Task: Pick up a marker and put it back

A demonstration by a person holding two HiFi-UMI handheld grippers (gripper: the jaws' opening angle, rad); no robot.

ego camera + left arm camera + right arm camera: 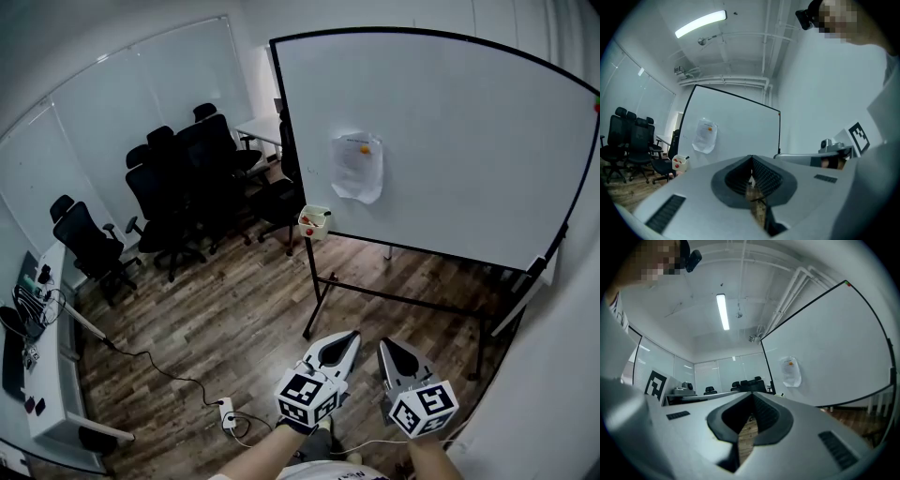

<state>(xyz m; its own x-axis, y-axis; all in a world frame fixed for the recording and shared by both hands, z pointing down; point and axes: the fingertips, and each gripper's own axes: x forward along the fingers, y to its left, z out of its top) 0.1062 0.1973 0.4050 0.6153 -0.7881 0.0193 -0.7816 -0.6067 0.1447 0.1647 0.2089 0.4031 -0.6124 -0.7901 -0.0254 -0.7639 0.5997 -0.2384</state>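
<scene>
A small white holder (314, 222) with red-capped markers hangs at the lower left corner of a large whiteboard (469, 112) on a black stand. It also shows in the left gripper view, holder (679, 162) left of the jaws. My left gripper (354, 335) and right gripper (383, 342) are held side by side low in the head view, well short of the board. Both are shut with nothing between the jaws, left gripper (751, 157) and right gripper (752, 394) alike.
A sheet of paper (357, 166) with an orange magnet hangs on the whiteboard. Black office chairs (178, 187) stand at the left. A white desk (42, 356) with cables lines the left wall. A power strip (227, 413) and cord lie on the wood floor.
</scene>
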